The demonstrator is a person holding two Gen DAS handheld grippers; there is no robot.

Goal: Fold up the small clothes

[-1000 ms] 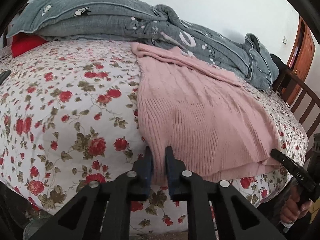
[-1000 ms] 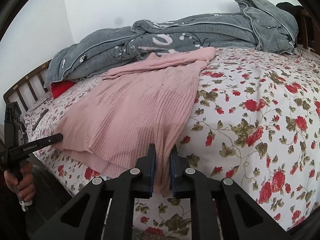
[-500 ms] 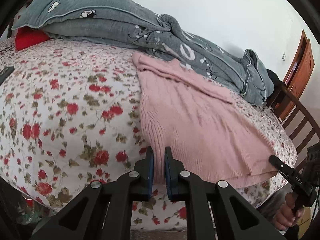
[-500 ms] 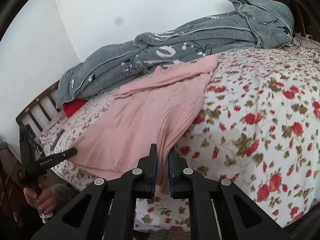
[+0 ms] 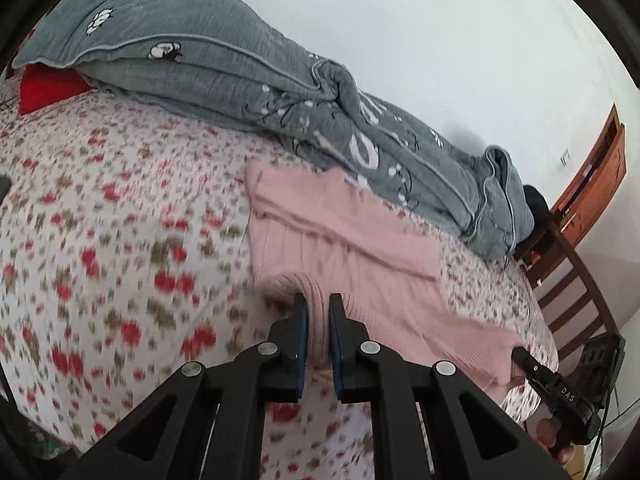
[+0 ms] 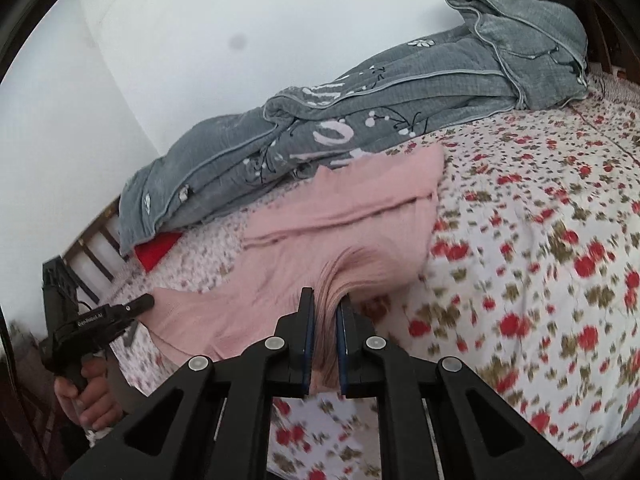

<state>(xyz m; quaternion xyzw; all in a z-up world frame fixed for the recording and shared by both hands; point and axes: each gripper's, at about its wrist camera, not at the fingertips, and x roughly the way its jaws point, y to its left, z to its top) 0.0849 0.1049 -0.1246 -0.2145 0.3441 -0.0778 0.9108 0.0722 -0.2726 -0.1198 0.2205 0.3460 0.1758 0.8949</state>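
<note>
Ahead of me the floral red-rose bedsheet (image 6: 560,208) lies open and flat on both sides of the pink ribbed knit sweater (image 5: 344,232), so I can pass there freely. The rumpled grey quilted blanket (image 5: 224,76) heaped along the white wall (image 5: 440,32) blocks the far edge. A dark wooden slatted bed frame (image 5: 568,280) closes one end.

Right gripper (image 6: 325,310) clamps pink sweater (image 6: 320,236) hem above floral bed (image 6: 540,240).
</note>
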